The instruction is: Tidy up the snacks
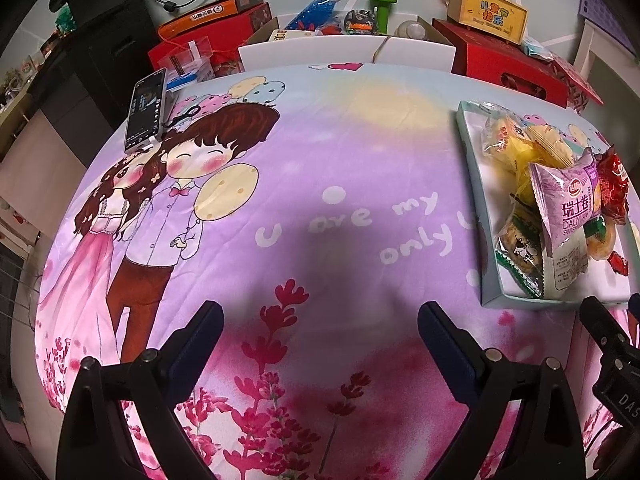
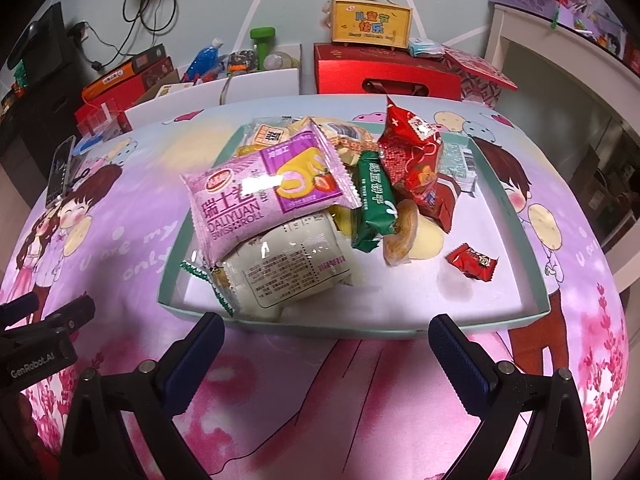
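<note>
The snacks are sitting piled in the shallow tray (image 2: pixel 500 312) at the centre of the right wrist frame, the purple Swiss roll packet (image 2: pixel 256 196) topmost. It is looking light, puffy and slippery, so pinching its crimped end seems safest. The right gripper (image 2: pixel 326 344) and left gripper (image 1: pixel 320 332) are both gaping wide, empty.

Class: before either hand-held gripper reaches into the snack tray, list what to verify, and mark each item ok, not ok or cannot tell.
1. Right hand-held gripper open, empty: ok.
2. Left hand-held gripper open, empty: ok.
3. Tray directly ahead of the right one: ok.
4. Purple Swiss roll pack on top, unobstructed: ok.
5. Small red candy lying apart from the pile: ok.
6. Where the sorted snacks should go: cannot tell.
</note>
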